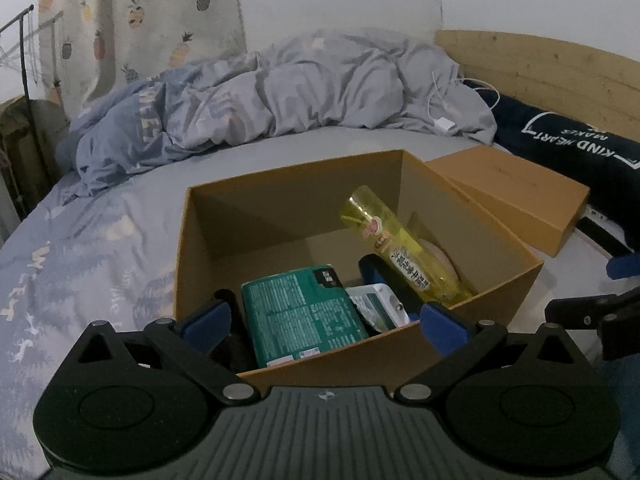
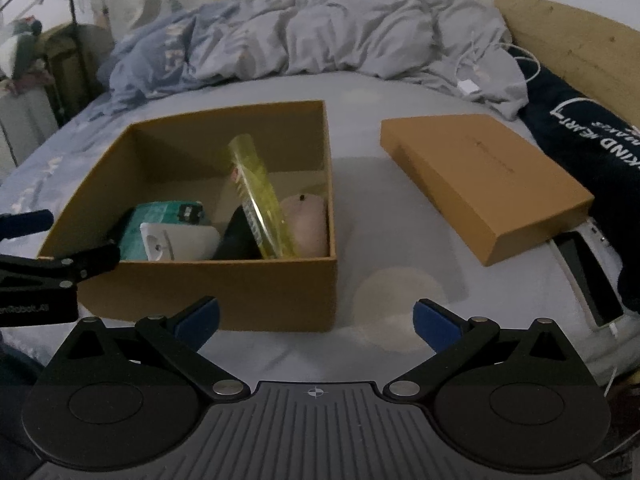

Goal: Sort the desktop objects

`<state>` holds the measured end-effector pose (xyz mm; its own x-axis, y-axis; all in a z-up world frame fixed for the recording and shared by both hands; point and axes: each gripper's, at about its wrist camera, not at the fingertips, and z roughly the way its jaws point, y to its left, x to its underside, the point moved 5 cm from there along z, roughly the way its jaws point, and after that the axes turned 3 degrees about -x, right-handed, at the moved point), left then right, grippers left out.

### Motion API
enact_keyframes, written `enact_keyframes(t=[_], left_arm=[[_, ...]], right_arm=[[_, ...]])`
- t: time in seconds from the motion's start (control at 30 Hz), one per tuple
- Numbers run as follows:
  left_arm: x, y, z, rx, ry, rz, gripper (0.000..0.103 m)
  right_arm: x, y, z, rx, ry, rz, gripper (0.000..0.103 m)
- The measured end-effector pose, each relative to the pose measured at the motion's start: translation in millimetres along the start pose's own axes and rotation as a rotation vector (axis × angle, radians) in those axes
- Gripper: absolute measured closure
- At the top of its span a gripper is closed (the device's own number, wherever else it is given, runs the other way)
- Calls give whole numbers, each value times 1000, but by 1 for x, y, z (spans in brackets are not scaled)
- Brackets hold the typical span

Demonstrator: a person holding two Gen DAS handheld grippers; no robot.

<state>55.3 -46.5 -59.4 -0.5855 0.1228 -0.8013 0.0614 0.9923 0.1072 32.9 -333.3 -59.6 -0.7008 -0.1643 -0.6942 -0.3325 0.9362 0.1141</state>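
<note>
Both your grippers, left (image 1: 324, 318) and right (image 2: 316, 320), hang spread and empty. Items already fill the box (image 2: 208, 284) mid-bed; next, fetch the lid (image 2: 486, 184) just right of it.
</note>
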Motion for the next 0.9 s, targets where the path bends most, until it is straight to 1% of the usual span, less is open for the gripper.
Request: enact_keyframes(t=[0.17, 0.5, 0.6, 0.9], left_arm=[[0, -4, 2, 11, 1, 8, 0], [-1, -11, 7, 28, 4, 23, 0], [0, -14, 9, 21, 6, 31, 0], [-2, -14, 12, 29, 28, 4, 0]], right_arm=[[1, -5, 2, 2, 4, 11, 0], [2, -23, 3, 5, 15, 76, 0], [3, -27, 7, 3, 26, 88, 0], [2, -43, 15, -6, 48, 142, 0]])
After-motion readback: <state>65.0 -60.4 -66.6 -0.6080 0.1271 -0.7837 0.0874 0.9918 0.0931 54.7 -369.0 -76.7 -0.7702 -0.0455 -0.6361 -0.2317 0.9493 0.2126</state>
